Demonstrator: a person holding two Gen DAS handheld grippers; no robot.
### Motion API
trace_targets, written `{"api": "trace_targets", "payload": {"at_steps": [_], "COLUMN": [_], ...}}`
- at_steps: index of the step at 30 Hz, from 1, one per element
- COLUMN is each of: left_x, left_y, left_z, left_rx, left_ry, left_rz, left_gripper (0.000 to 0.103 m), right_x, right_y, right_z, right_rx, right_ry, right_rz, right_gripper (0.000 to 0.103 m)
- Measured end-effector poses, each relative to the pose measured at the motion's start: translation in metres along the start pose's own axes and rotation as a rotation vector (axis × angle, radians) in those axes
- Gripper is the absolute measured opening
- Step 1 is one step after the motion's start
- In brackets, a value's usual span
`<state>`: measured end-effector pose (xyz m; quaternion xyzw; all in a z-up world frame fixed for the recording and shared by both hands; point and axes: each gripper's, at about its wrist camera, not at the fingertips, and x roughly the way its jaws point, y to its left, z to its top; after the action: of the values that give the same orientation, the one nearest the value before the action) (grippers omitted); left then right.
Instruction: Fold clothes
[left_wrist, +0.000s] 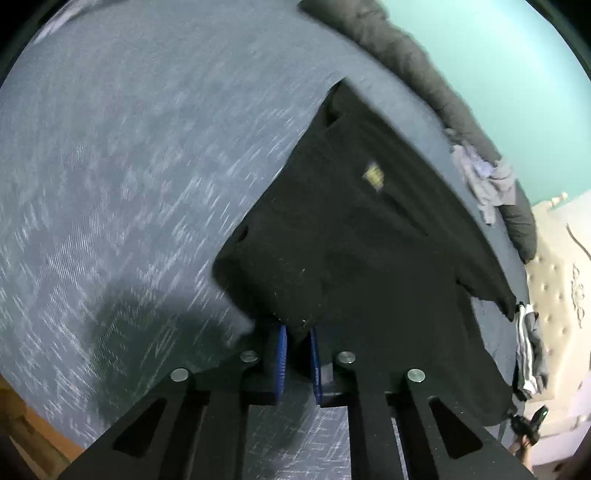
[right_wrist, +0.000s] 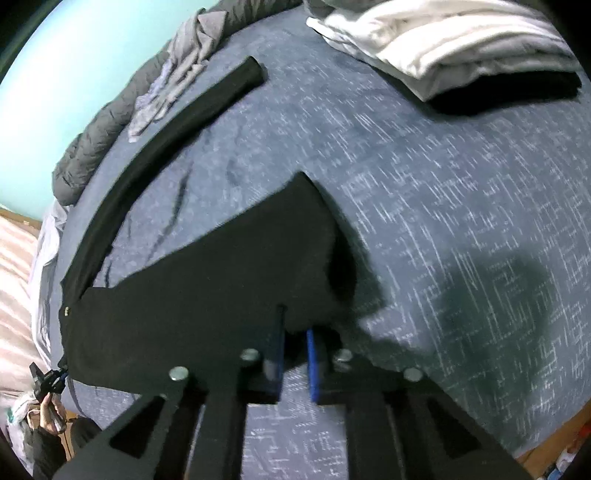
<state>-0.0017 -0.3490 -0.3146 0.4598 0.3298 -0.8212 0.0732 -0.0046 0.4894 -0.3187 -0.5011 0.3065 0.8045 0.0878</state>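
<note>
black shirt (left_wrist: 354, 236) spread on bed (left_wrist: 110, 166) | left gripper (left_wrist: 297, 354), right gripper (right_wrist: 295, 354): jaws pinched narrow on its near edge | risk: thin bite slips when you lift; uneven pull skews fold; long sleeve (right_wrist: 147, 147) drags.

bedspread (left_wrist: 129, 184) blue-grey with short white flecks, streaky weave pattern. garment (left_wrist: 351, 240) being folded is plain black, small yellowish square label on it. left gripper (left_wrist: 297, 354) and right gripper (right_wrist: 295, 354): black frames, blue pads, silver round bolt heads. wall (left_wrist: 498, 55) teal/mint. quilted blanket (left_wrist: 424, 74) along the wall dark grey. crumpled cloth (left_wrist: 487, 177) on it light grey-lavender. folded stack (right_wrist: 461, 48) in the right wrist view: white on top, black underneath. headboard (left_wrist: 554, 277) cream, tufted. wood edge (left_wrist: 33, 424) orange-brown.
</note>
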Motion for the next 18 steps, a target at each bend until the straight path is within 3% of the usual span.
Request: {"api": "trace_targets", "payload": {"at_steps": [6,18], "left_x": [-0.026,-0.031], "left_y": [-0.033,-0.101], "left_z": [0.030,0.122], "left_rx": [0.052,0.108], "left_ry": [-0.062,-0.135], "left_rz": [-0.017,0.008], "left_gripper": [0.008,0.007], "right_x": [-0.021,-0.047], "right_y": [0.025,0.096], "right_z": [0.028,0.139], "right_rx": [-0.048,-0.106], "right_ry": [-0.046,-0.132], "right_rz": [0.042,0.039], "right_gripper": [0.004,0.003]}}
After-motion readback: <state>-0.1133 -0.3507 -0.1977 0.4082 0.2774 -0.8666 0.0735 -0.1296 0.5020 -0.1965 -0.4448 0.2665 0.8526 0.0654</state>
